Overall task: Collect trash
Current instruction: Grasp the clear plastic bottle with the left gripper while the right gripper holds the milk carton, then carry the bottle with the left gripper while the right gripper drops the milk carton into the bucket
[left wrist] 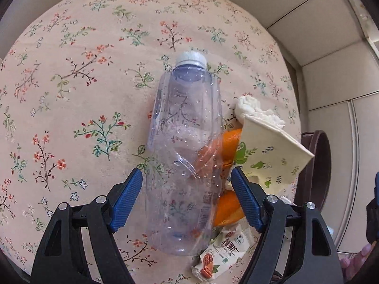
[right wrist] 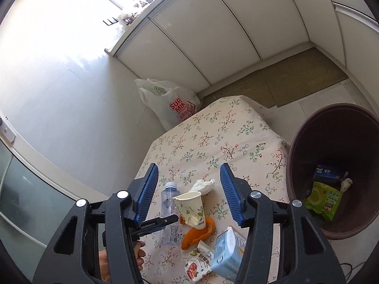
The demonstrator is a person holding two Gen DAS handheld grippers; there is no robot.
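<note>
A clear crushed plastic bottle point(left wrist: 184, 156) with a white cap lies on the floral tablecloth point(left wrist: 71, 71). My left gripper point(left wrist: 187, 177) is open, its blue fingers on either side of the bottle, not touching it. Beside the bottle lie orange peel point(left wrist: 231, 142), a paper cup point(left wrist: 270, 151), a crumpled tissue point(left wrist: 255, 111) and a nut wrapper point(left wrist: 220, 258). My right gripper point(right wrist: 188, 184) is open and empty, high above the table. Below it lie the bottle point(right wrist: 169, 213), cup point(right wrist: 191, 209), peel point(right wrist: 199, 234), tissue point(right wrist: 203, 184), wrapper point(right wrist: 197, 265) and a pale blue carton point(right wrist: 227, 250).
A brown bin point(right wrist: 305, 130) stands right of the table, holding a green snack bag point(right wrist: 323, 203) and a blue packet point(right wrist: 328, 172). A white shopping bag point(right wrist: 170, 104) sits on the floor behind the table. White cabinets point(right wrist: 213, 35) line the wall.
</note>
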